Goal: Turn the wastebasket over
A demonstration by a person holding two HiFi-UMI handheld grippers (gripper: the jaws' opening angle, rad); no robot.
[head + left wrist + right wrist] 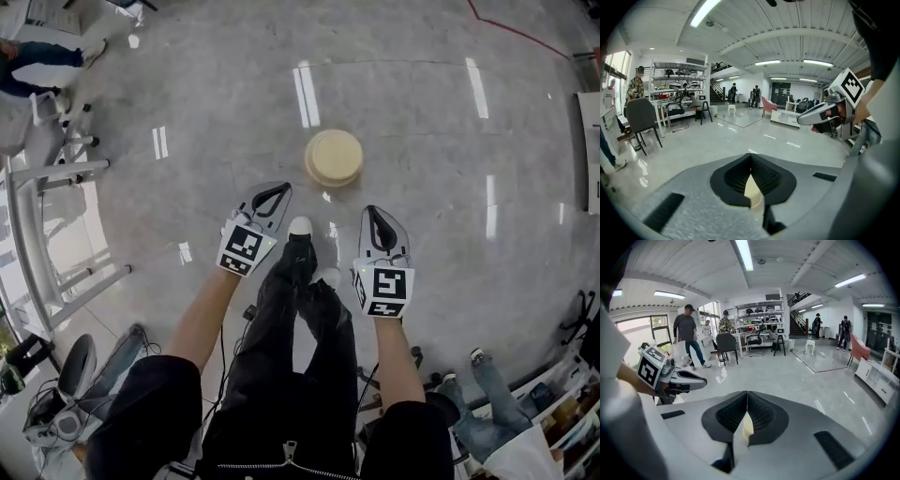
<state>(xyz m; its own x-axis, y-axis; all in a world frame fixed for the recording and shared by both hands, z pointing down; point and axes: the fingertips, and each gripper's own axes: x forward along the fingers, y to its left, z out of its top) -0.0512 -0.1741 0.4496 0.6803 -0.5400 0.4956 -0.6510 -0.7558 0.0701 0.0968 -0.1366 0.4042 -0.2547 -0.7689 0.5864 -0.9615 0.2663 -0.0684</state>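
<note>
The wastebasket (333, 157) is a round cream tub standing on the glossy floor, showing a flat round face upward. My left gripper (279, 190) hangs just short of it on the near left, jaws shut and empty. Just short of the tub on the near right, my right gripper (373, 212) is also shut with nothing held. Neither touches the tub. In the left gripper view only a cream sliver of the wastebasket (753, 189) shows past the closed jaws, and the right gripper (819, 115) is at the right. The right gripper view shows the same sliver (747, 427) and the left gripper (690, 378).
The person's dark trouser legs and a white shoe (300, 226) stand between the grippers. A metal table frame (56, 234) runs along the left. A chair (640, 119), shelving and several standing people are farther off across the hall. Cables and shelves lie behind the person.
</note>
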